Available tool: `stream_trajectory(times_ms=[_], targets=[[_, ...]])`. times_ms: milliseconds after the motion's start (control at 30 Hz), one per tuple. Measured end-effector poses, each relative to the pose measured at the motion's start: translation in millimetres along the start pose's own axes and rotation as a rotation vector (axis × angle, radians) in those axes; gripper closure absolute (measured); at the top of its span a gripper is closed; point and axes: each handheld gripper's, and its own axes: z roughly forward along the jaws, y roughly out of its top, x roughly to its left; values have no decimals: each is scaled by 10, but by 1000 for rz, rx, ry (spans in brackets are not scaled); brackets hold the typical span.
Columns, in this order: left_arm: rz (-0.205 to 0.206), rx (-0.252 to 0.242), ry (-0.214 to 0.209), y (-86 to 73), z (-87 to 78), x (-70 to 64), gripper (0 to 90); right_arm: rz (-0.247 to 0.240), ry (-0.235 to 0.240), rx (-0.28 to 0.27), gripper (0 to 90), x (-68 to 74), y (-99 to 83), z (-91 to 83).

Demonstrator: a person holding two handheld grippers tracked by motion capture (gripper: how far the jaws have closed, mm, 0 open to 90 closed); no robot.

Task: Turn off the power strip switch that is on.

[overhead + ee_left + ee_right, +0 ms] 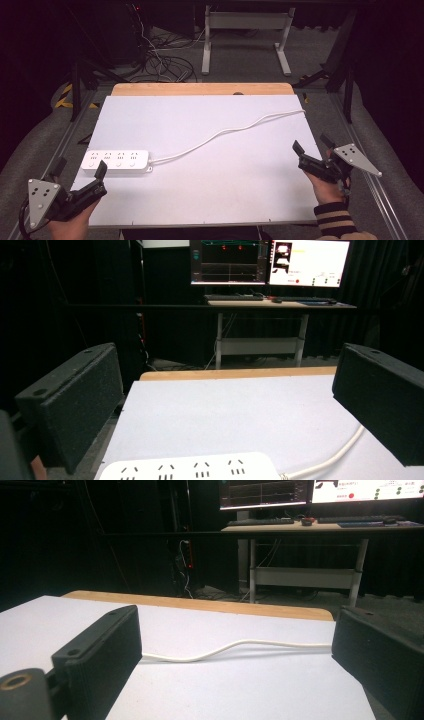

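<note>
The white power strip (116, 161) lies near the table's (240, 200) left edge just ahead of the wide-open left gripper (100, 176), looking light, rigid and smooth, best pinched across its narrow sides, while its limp cord (225, 131) runs toward the open right gripper (299, 155).

Left gripper (80, 177): black, blocky jaws with grainy pads, grey three-cornered plate with dark dots, black cable. Right gripper (312, 150): same build, same plate. Right sleeve (334, 220): cuff striped dark and tan.
</note>
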Motion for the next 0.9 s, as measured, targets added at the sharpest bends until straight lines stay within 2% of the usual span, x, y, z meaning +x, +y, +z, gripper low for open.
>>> stream_trajectory(times_ms=[233,433,900], targets=[[3,-7,-15,2,-1,-16,4,0,2,-2,64,3,6,-19],[-32,-12,-20,16,5,0,10,-4,9,9,65,14,-2,-8],[-13,0,-54,35,52,-43,12,-2,10,16,72,-14,-12,-59]])
